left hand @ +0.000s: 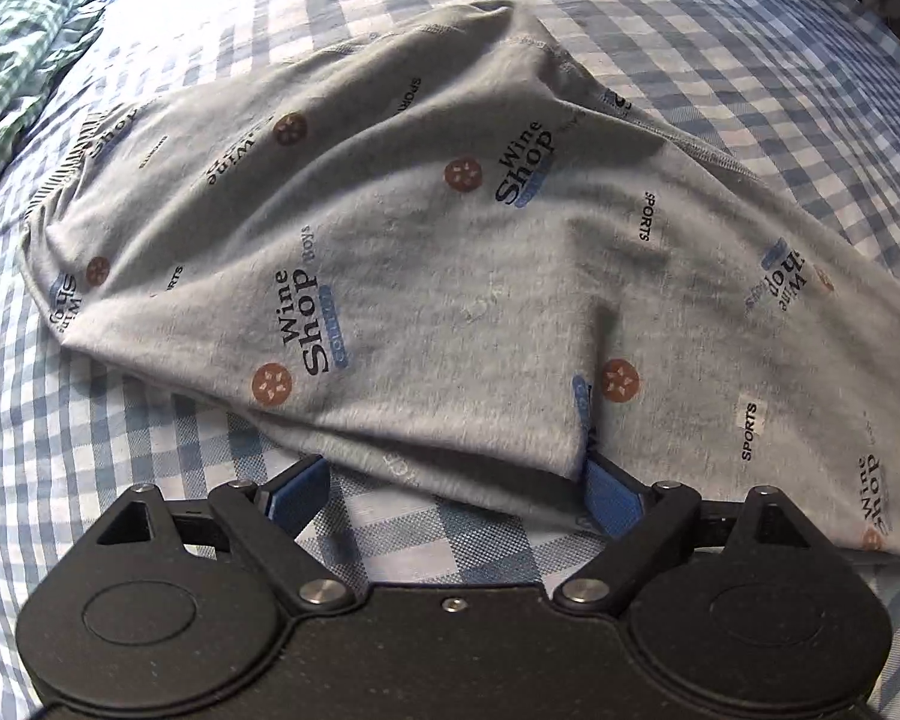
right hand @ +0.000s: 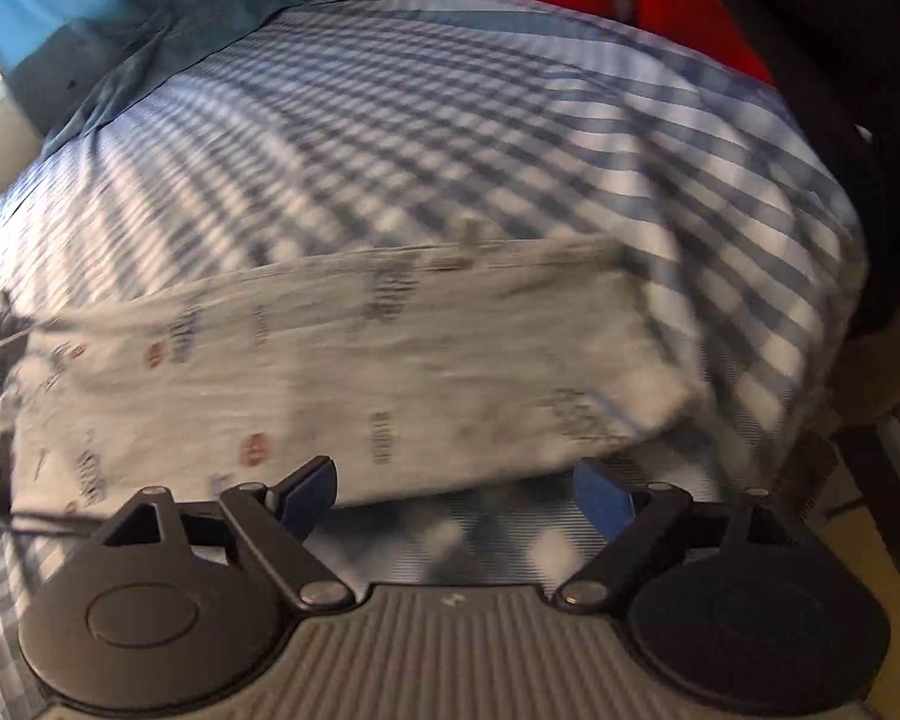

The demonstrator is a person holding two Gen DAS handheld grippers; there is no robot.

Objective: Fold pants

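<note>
Grey printed pants (left hand: 426, 276) lie on checked bedsheet (left hand: 750, 48).

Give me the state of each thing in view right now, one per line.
Grey printed pants: lying on the bed, rumpled, partly folded, held by neither claw.
Left claw: open, at the pants' near edge, one finger touching the cloth.
Right claw: open, nothing gripped, by the pants' near edge; view blurred.
Blue checked bedsheet: spread under the pants.
Green checked cloth: bunched at the bed's edge.

Blurred grey pants (right hand: 354, 372) on checked sheet (right hand: 450, 150), right gripper (right hand: 456, 489) fingers spread
</note>
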